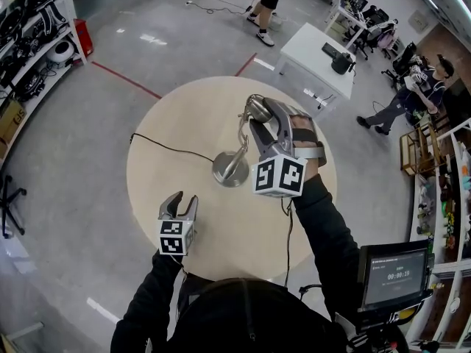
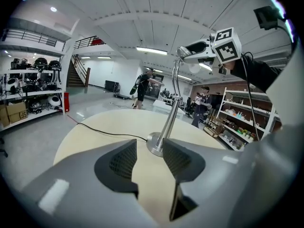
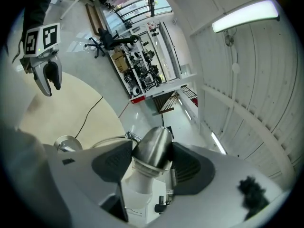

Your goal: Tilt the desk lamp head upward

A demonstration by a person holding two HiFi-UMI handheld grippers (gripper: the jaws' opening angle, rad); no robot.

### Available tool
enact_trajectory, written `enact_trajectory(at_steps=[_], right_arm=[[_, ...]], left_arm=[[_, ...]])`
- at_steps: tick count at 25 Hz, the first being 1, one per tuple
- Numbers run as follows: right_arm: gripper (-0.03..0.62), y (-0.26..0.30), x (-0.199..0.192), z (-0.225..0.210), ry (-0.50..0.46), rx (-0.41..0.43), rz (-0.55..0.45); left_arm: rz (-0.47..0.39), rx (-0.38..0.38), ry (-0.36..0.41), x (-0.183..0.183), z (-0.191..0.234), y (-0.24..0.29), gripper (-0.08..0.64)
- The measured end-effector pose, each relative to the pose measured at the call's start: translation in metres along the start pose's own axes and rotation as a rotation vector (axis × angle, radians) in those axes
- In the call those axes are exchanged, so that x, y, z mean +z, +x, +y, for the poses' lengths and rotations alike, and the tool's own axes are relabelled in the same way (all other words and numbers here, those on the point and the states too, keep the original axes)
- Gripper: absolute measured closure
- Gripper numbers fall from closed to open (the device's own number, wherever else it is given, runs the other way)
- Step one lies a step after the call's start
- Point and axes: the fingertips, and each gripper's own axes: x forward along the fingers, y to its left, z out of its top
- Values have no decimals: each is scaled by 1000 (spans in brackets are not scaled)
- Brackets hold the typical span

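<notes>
A silver desk lamp stands on the round beige table [image 1: 163,127], its disc base [image 1: 230,169] near the middle and a curved stem rising from it. My right gripper [image 1: 259,120] is shut on the lamp head [image 1: 257,109]. In the right gripper view the pads press both sides of the metal lamp head [image 3: 153,147], with the white bulb [image 3: 141,190] below the right gripper [image 3: 152,160]. My left gripper [image 1: 180,204] hovers open over the table's near left part. The left gripper [image 2: 149,158] has nothing in it and faces the base [image 2: 155,144].
A black cord [image 1: 165,147] runs from the lamp base to the table's left edge. A white desk [image 1: 316,54] stands beyond the table, with people [image 1: 266,6] around it. Shelves [image 1: 33,43] line the left wall, and a monitor [image 1: 397,274] sits at the lower right.
</notes>
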Motion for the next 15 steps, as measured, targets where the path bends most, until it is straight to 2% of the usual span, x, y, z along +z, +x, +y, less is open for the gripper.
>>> enact_trajectory(at_steps=[9, 15], right_arm=[[314, 7, 21, 3, -70, 11, -15], [314, 11, 28, 2, -77, 18, -23]], left_arm=[[1, 21, -18, -2, 10, -11, 383], [0, 35, -29, 1, 18, -16, 383]])
